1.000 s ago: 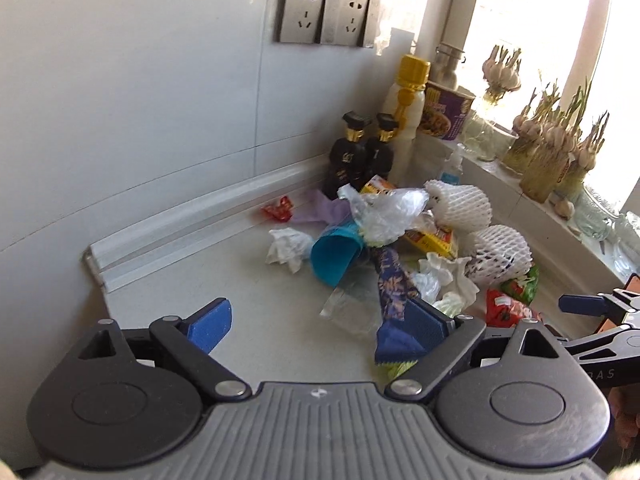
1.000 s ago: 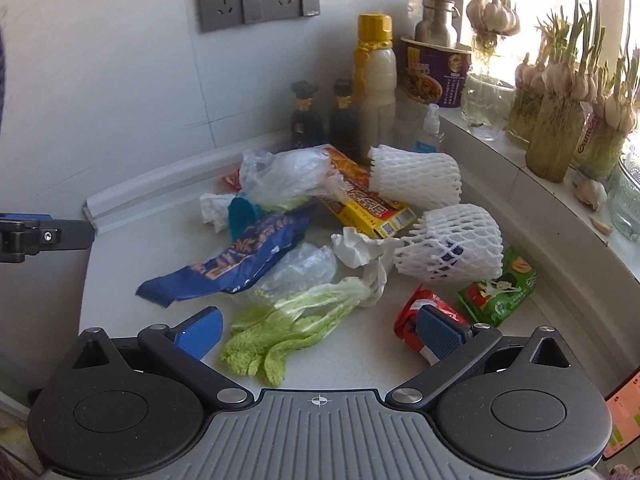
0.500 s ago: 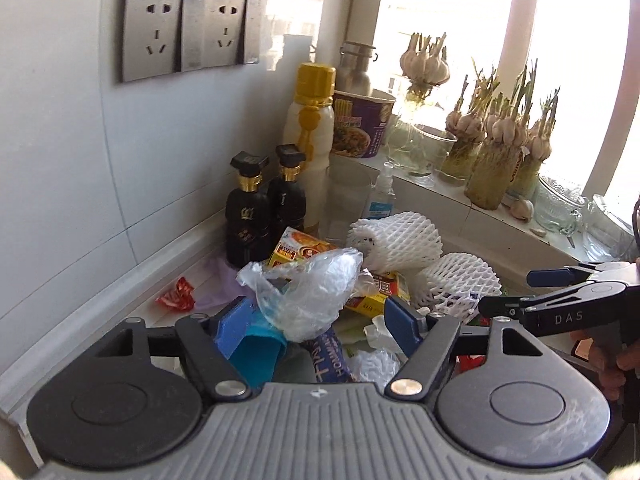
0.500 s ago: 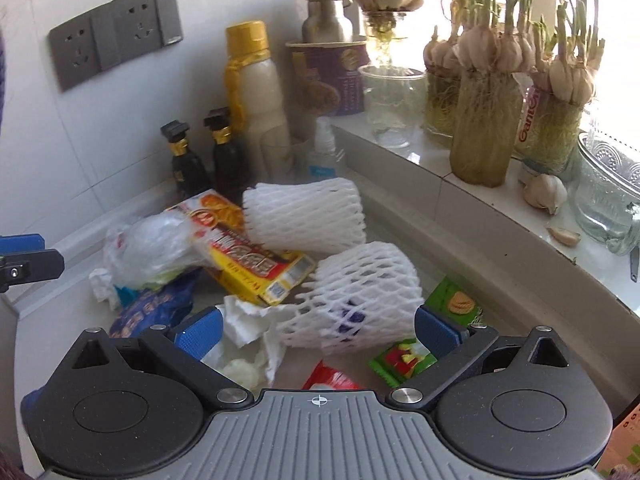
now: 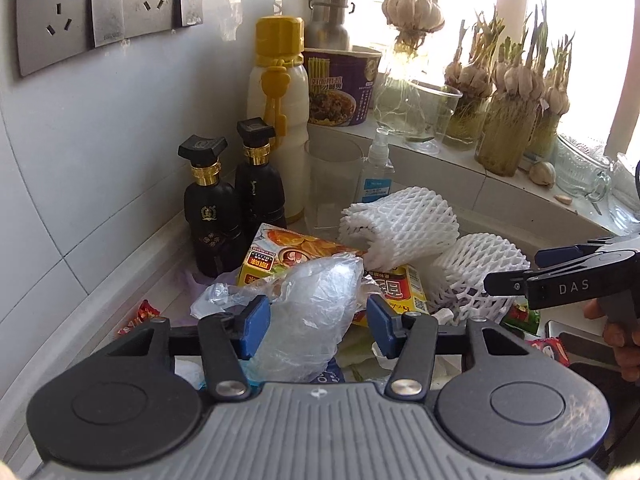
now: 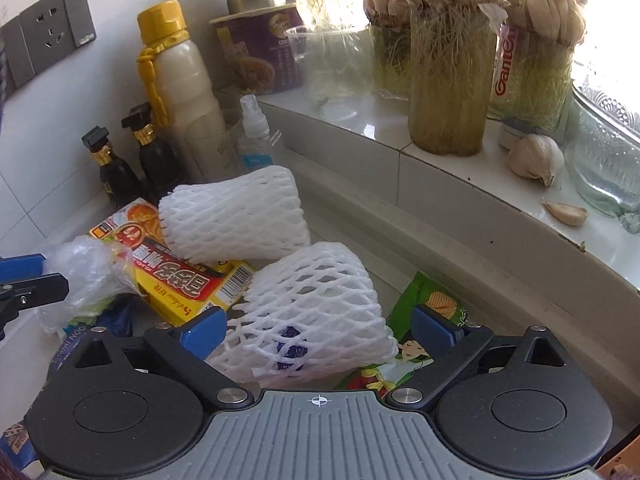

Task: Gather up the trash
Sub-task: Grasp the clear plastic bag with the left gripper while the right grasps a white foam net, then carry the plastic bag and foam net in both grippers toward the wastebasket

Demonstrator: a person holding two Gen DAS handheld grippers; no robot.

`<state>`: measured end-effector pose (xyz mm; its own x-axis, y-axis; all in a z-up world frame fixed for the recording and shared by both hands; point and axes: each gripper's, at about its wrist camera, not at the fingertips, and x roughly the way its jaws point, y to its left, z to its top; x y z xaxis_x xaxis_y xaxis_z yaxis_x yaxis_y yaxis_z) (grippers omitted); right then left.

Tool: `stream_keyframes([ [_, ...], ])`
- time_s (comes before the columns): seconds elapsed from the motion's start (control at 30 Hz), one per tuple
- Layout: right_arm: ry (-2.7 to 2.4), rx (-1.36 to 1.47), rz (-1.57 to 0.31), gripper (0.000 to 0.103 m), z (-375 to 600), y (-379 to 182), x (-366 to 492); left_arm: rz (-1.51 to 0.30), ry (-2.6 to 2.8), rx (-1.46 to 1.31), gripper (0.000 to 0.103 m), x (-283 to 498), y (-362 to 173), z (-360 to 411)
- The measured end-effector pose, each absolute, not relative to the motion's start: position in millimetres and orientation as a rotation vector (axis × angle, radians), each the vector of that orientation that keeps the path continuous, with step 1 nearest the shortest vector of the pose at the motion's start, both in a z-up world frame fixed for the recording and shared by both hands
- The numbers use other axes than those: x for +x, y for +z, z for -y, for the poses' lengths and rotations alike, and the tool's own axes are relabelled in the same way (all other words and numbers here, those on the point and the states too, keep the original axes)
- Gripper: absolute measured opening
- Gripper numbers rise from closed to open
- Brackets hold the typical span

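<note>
Against cluttered wall corner, left tongs (image 5: 316, 320) narrowing round plastic bag (image 5: 308, 312), right tongs (image 6: 320, 326) wide.

The left gripper (image 5: 316, 318) is showing blue pads on black linkage arms, silver pivot screws, two round black discs and a ribbed grey housing with a small crosshair mark. The right gripper (image 6: 318, 326) is wearing the same build, and in the left view its black side is carrying white letters "DAS". A hand (image 5: 618, 332) is appearing beneath it.
</note>
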<state>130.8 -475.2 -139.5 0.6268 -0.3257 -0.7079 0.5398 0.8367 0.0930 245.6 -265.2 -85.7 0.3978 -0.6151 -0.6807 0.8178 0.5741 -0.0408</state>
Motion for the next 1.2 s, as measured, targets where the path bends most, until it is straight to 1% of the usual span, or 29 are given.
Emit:
stream_keyframes([
  [0.13,-0.511,0.329,-0.762,0.094,479.0,-148.7,134.7,-0.731,-0.911,0.330,0.036,248.8,-90.5,268.0],
  [0.17,-0.511,0.335,-0.765,0.091,479.5,-150.4,135.2,-0.735,-0.907,0.329,0.034,249.5,-91.3,267.9],
  [0.2,-0.511,0.343,-0.768,0.089,479.7,-151.9,135.5,-0.739,-0.903,0.330,0.029,249.9,-91.9,267.9],
  [0.23,-0.511,0.349,-0.770,0.085,479.8,-153.2,135.4,-0.742,-0.895,0.330,0.025,250.4,-92.5,267.9],
  [0.27,-0.512,0.355,-0.772,0.082,479.9,-154.0,135.5,-0.747,-0.889,0.328,0.024,250.8,-92.7,267.6],
  [0.3,-0.514,0.357,-0.772,0.081,479.6,-154.4,135.4,-0.748,-0.888,0.325,0.020,251.0,-92.5,267.2],
  [0.37,-0.519,0.358,-0.769,0.072,478.5,-154.0,134.5,-0.746,-0.882,0.320,0.017,251.1,-91.8,265.9],
  [0.4,-0.521,0.359,-0.767,0.070,478.0,-153.2,133.9,-0.742,-0.881,0.322,0.014,250.7,-91.4,265.5],
  [0.43,-0.522,0.361,-0.764,0.066,477.4,-152.2,133.1,-0.738,-0.878,0.324,0.012,250.3,-90.9,265.1],
  [0.47,-0.522,0.362,-0.762,0.061,476.5,-150.8,132.2,-0.733,-0.874,0.326,0.012,249.8,-89.9,264.6],
  [0.5,-0.521,0.363,-0.759,0.058,476.1,-149.3,131.8,-0.729,-0.870,0.323,0.011,249.6,-88.6,263.8],
  [0.57,-0.517,0.364,-0.752,0.045,474.4,-145.5,131.6,-0.725,-0.862,0.309,0.010,249.5,-84.9,261.4],
  [0.67,-0.514,0.363,-0.738,0.035,472.2,-138.7,130.2,-0.714,-0.852,0.291,0.008,248.0,-76.9,256.8],
  [0.83,-0.504,0.341,-0.713,0.030,464.5,-123.6,126.8,-0.706,-0.844,0.264,0.007,245.4,-62.3,247.7],
  [1.2,-0.480,0.322,-0.647,0.029,442.3,-81.2,115.0,-0.668,-0.825,0.232,0.007,233.2,-28.3,217.9],
])
